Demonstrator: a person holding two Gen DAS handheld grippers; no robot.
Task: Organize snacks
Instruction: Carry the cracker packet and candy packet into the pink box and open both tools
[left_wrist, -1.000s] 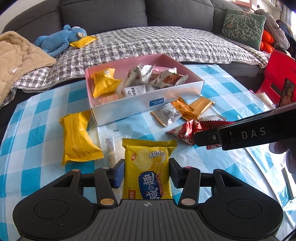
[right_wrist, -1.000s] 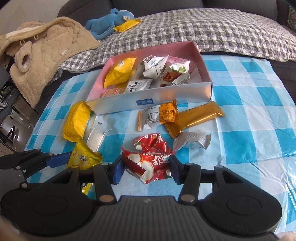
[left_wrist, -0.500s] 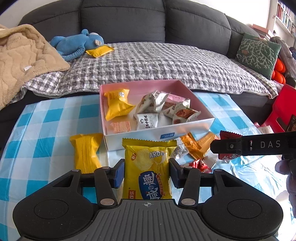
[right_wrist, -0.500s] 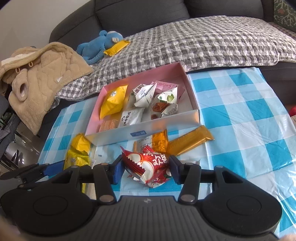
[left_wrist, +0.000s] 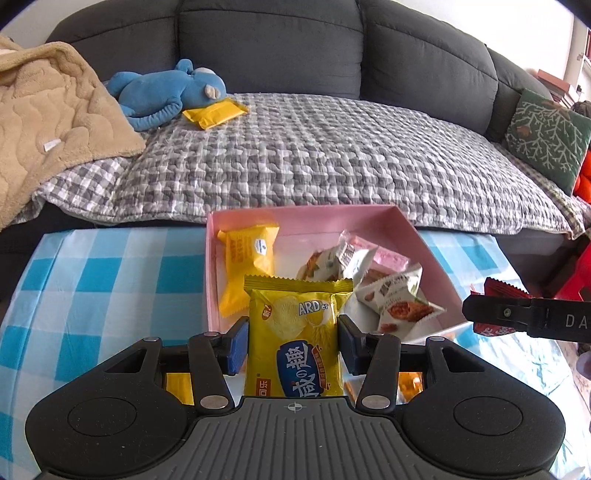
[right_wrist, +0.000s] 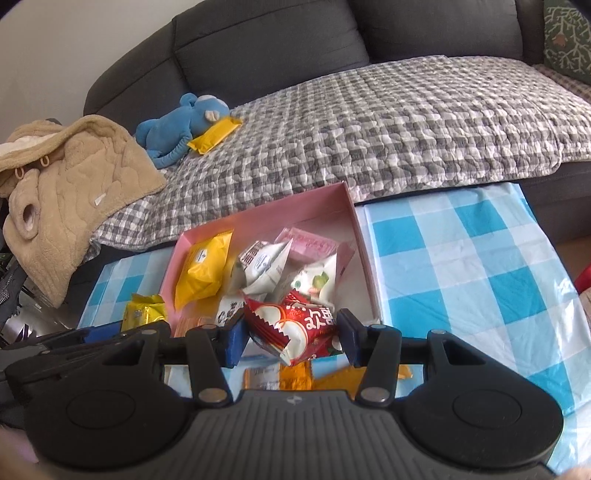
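The pink box (left_wrist: 424, 236) stands on the blue checked tablecloth (left_wrist: 92, 280), at the edge near the grey sofa (left_wrist: 273, 48), and it serves here as the landmark. The left gripper (left_wrist: 293, 343) is clenched on a yellow chips bag (left_wrist: 295, 343); the blue pads press its two sides, and the bag hangs upright in front of the near wall of the box, its top edge covering part of the box inside. The right gripper (right_wrist: 291, 334) is clenched on a red snack packet (right_wrist: 291, 328), which is held tilted over the near part of the box. In the left wrist view this gripper comes in from the right of the box, with the red packet between its fingers.

Inside the box lie a yellow pillow pack (right_wrist: 201, 267) at the left side, and several white packets (left_wrist: 397, 299) and a pink packet (right_wrist: 308, 242) toward the right. In front of the box, under the right gripper, some orange wrappers (right_wrist: 291, 380) lie on the cloth. Behind the box, on the checked blanket (left_wrist: 314, 158) of the sofa, a blue plush toy (left_wrist: 166, 92) lies touching another yellow packet (left_wrist: 216, 112).
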